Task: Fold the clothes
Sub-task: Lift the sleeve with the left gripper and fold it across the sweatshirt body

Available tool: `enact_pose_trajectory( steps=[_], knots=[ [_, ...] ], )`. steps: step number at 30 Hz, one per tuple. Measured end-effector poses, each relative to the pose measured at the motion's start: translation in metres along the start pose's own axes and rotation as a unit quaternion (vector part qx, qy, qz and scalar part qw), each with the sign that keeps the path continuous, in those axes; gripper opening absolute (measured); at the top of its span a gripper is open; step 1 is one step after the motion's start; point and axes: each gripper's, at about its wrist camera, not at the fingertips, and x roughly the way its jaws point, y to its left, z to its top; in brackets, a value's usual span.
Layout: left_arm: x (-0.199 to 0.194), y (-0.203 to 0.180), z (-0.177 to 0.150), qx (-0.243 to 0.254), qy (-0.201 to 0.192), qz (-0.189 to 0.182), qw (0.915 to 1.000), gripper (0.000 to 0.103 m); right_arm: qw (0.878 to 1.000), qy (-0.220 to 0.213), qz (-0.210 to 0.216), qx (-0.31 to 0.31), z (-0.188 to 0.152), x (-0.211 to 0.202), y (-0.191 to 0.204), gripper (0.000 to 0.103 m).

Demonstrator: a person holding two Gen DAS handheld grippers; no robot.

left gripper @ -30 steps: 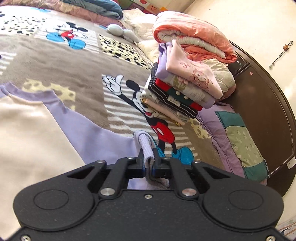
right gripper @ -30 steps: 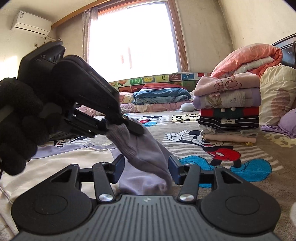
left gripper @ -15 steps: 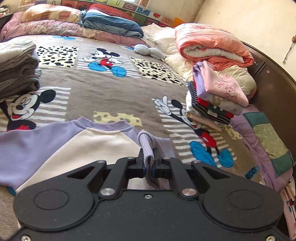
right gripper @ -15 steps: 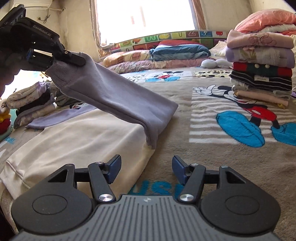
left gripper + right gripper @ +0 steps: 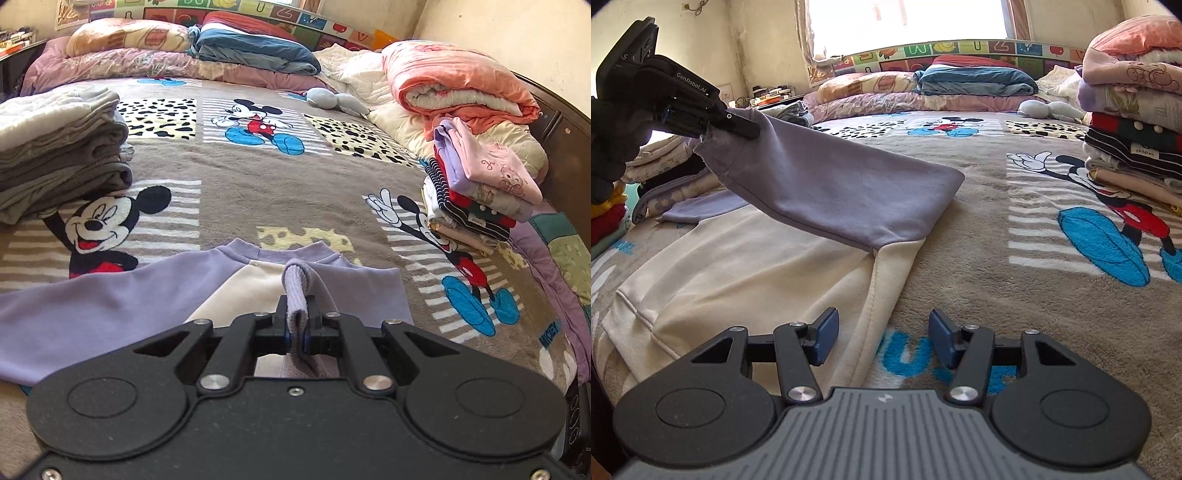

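Since half a second ago the left gripper (image 5: 296, 325) has carried the lilac sleeve (image 5: 834, 188) further over the cream body of the sweatshirt (image 5: 738, 273), and more of the bed shows in its view; its fingers are clenched on the ribbed cuff (image 5: 296, 291); the right gripper (image 5: 881, 341) stays released, its blue pads (image 5: 824, 341) apart, low over the garment's near right edge; the sweatshirt lies flat on the Mickey Mouse blanket (image 5: 229, 184), near side of the bed; a stack of folded clothes (image 5: 476, 199) stands at the right, a grey pile (image 5: 55, 147) at the far left — both clear of the fold; readable writing: "GenRobot.AI" on the left gripper, "children" on a label (image 5: 1144, 152) in the right stack.
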Motion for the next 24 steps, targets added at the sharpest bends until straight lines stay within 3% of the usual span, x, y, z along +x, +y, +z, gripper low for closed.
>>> enact_pose_trajectory(
  steps=[11,17,22,24],
  knots=[
    [0.002,0.014,0.027,0.030,-0.001,0.031,0.9991,0.003,1.000,0.017,0.011,-0.019,0.001,-0.005,0.013,0.055],
    [0.009,0.016,0.039,0.037,-0.001,0.025,0.9990,0.003,0.998,0.049,0.034,-0.010,-0.011,-0.025,0.031,0.053],
    [0.015,0.010,0.051,0.053,0.001,0.019,0.9984,0.003,0.997,0.058,0.058,0.002,-0.021,-0.038,0.046,0.024],
    [0.017,0.005,0.057,0.062,0.000,0.017,0.9979,0.003,0.997,0.050,0.057,-0.006,-0.022,-0.042,0.056,0.019]
  ],
)
